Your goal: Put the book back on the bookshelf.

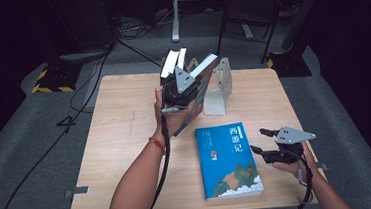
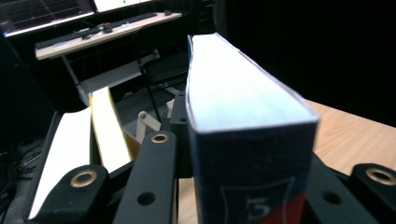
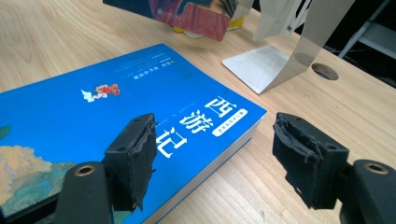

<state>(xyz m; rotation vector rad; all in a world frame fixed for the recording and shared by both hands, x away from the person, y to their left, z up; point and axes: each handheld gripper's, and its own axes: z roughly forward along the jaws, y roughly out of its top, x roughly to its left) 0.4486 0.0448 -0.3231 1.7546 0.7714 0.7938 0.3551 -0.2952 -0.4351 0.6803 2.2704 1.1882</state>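
While the left gripper [image 1: 184, 82] is raised above the far middle of the table [image 1: 126, 139], its jaws are pinched on a thick book [image 1: 199, 86] held tilted in the air, spine end toward the camera in the left gripper view, where the book [image 2: 243, 107] shows a pale page edge and a dark blue and red spine foot; the left hand [image 1: 174, 116] wraps the handle from below; behind the held book, at the table's far edge, stand two more books [image 1: 175, 60] with white page edges, which the left gripper view shows as a white and a yellow edge [image 2: 88, 140]; just right of them sits a bent metal bookend [image 1: 220, 89], its flat foot on the wood and its upright plate rising behind, seen nearer in the right gripper view [image 3: 280, 60]; a blue book [image 1: 228, 159] lies flat, cover up, on the near right part of the table; the right gripper [image 1: 264, 141] hovers just beside that book's right edge, held in the right hand [image 1: 293, 158], with its jaws spread apart and nothing between them; in the right gripper view the blue book [image 3: 93, 126] fills the left side, one padded jaw over its cover and the other over bare wood; the floor [image 1: 26, 147] around the table is grey carpet with cables.
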